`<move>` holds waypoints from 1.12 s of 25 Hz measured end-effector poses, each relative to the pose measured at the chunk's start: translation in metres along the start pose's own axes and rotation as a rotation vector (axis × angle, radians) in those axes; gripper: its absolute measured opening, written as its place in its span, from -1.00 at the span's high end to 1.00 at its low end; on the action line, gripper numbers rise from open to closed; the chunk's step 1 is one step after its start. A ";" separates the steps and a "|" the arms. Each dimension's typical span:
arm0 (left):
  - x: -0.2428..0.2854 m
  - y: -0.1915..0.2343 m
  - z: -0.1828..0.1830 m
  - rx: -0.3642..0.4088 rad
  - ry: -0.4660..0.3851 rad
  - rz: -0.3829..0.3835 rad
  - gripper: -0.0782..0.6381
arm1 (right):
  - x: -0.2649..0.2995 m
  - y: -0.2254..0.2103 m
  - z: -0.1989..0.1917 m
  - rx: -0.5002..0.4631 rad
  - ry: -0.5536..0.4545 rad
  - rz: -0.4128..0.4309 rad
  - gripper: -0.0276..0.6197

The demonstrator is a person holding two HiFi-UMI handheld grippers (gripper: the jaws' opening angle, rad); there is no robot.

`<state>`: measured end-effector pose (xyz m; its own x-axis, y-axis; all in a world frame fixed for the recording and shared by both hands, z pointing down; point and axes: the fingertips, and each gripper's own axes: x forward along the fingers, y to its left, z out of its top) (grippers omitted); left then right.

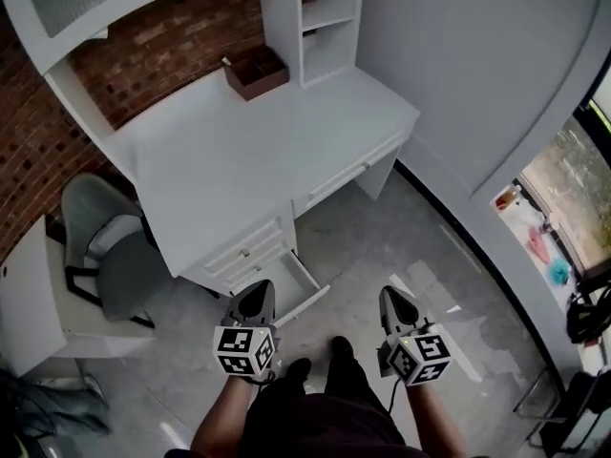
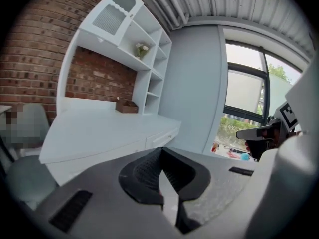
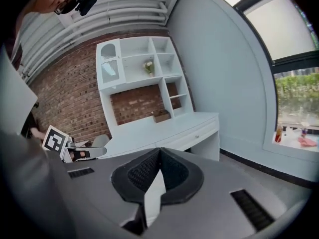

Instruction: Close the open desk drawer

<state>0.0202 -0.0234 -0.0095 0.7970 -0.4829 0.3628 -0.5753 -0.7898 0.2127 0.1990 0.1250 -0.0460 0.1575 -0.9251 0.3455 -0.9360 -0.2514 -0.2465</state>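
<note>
Left gripper point(image 1: 257, 292) and right gripper point(image 1: 392, 296) are held closed, empty; the open drawer point(image 1: 304, 288) of the desk point(image 1: 239, 151) is bordered rightward by bare floor point(image 1: 382, 241).

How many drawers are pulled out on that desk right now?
1. The bottom drawer of the stack under the desk stands out, just ahead of the left gripper. The drawers above it and the long drawer look shut.
</note>
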 end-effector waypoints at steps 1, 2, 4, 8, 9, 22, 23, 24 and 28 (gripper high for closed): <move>-0.003 0.008 -0.001 -0.021 -0.003 0.054 0.76 | 0.014 -0.002 0.001 -0.012 0.023 0.044 0.90; -0.007 0.015 -0.003 -0.042 -0.006 0.111 0.76 | 0.027 -0.003 0.002 -0.026 0.048 0.090 0.90; -0.016 0.026 -0.010 -0.080 -0.008 0.220 0.76 | 0.052 -0.004 0.001 -0.052 0.096 0.175 0.90; -0.037 0.041 -0.034 -0.132 0.003 0.380 0.76 | 0.090 0.000 -0.009 -0.092 0.164 0.299 0.90; -0.042 0.043 -0.042 -0.142 0.010 0.412 0.76 | 0.097 0.002 -0.014 -0.101 0.178 0.324 0.90; -0.085 0.054 -0.191 -0.273 0.108 0.611 0.76 | 0.139 0.001 -0.136 -0.165 0.363 0.458 0.90; -0.082 0.059 -0.204 -0.277 0.113 0.613 0.76 | 0.143 0.001 -0.149 -0.164 0.368 0.459 0.90; -0.079 0.063 -0.217 -0.281 0.117 0.615 0.76 | 0.148 0.001 -0.163 -0.162 0.374 0.461 0.90; -0.063 0.078 -0.273 -0.297 0.116 0.614 0.76 | 0.165 0.000 -0.223 -0.162 0.396 0.465 0.90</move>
<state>-0.1254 0.0488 0.2317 0.2957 -0.7526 0.5884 -0.9552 -0.2411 0.1716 0.1548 0.0358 0.2133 -0.3764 -0.7441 0.5520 -0.9194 0.2265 -0.3215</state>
